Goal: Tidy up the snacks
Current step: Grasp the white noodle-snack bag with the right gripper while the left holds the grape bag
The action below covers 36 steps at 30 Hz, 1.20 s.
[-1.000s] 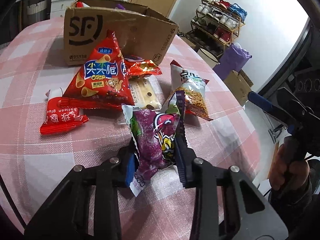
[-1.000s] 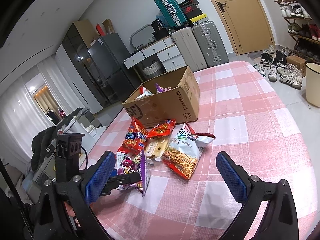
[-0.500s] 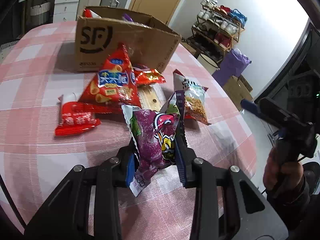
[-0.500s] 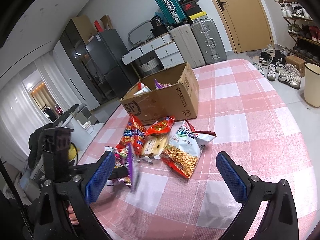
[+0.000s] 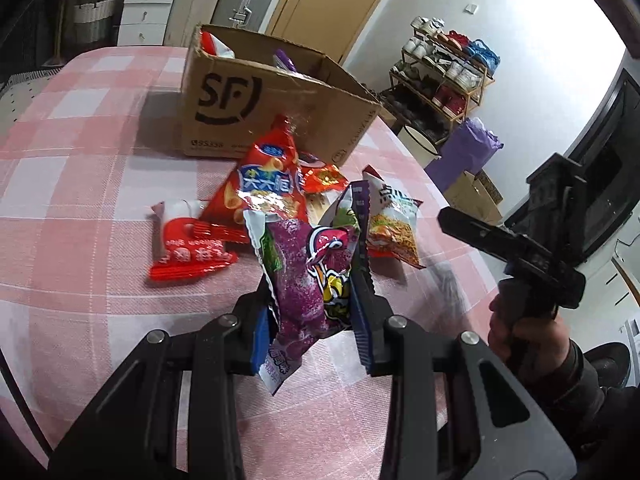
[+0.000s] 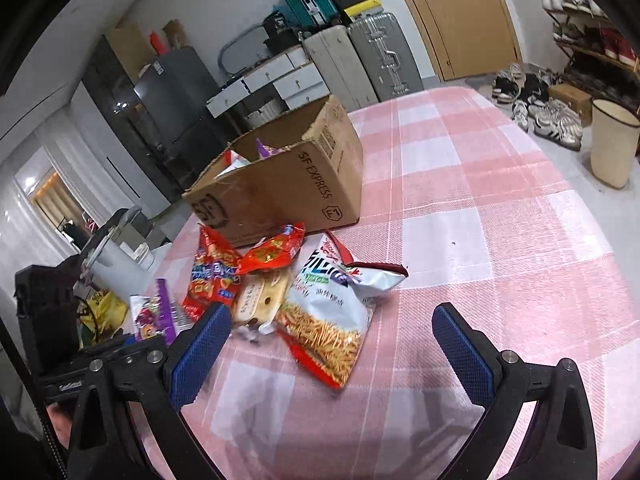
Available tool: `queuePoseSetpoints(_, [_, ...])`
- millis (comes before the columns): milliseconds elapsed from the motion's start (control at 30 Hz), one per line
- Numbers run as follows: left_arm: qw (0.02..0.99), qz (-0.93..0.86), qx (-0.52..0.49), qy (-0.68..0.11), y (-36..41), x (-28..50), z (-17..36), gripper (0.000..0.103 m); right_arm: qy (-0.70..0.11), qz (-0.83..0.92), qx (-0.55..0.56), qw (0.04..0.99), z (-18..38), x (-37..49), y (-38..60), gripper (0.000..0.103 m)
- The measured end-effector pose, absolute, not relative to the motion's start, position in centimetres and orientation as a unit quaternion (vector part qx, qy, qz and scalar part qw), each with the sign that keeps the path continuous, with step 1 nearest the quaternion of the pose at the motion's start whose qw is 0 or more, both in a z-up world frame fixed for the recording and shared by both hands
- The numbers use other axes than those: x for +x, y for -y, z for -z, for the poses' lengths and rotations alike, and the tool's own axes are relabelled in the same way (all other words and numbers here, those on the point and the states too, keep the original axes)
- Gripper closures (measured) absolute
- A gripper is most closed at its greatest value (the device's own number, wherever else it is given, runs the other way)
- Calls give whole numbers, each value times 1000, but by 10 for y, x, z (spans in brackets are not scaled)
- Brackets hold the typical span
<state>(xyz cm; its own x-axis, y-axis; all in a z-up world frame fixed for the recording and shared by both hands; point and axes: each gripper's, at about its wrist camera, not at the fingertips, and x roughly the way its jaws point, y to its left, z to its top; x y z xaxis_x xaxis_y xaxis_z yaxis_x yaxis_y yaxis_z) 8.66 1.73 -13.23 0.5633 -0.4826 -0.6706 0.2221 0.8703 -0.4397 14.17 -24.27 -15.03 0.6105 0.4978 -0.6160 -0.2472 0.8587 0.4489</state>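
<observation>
Purple snack bag [image 5: 308, 280] pinched upright in left claw [image 5: 316, 312], lifted above table [image 5: 80, 208]; right claw [image 6: 332, 352] spread wide, holding nothing; cardboard box [image 5: 272, 116] behind loose packets.

Background: silver suitcases [image 6: 362, 60] left of wooden door [image 6: 460, 16]; shoe rack [image 5: 448, 68] and cream bin [image 6: 612, 142] to its right.

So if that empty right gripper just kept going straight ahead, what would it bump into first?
Probably the noodle snack bag, which lies on the table between the open right gripper and the cardboard box. Depth is hard to judge through the fisheye.
</observation>
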Motion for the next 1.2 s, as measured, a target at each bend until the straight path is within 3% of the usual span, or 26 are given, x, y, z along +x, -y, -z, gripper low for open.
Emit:
queuePoseSetpoints(533, [870,159,-162,-438,-50,84,130,72,-424,-184,143,875,168,182,209,2])
queuePoseSetpoints(633, [870,156,-166,-438,-50,82,129,72,-443,-176,143,867,178,190,208,21])
queuePoseSetpoints(900, [870,153,-168,-437,-50,79,128,72,-440,-186,148,866,184,192,211,39])
queuePoseSetpoints(1000, [871,152,-167,-437,-49,78,124,71,-437,-185,144,869,185,189,213,56])
queuePoseSetpoints(1200, [878,147,-162,-425,-49,71,109,71,-424,-194,161,870,182,180,224,58])
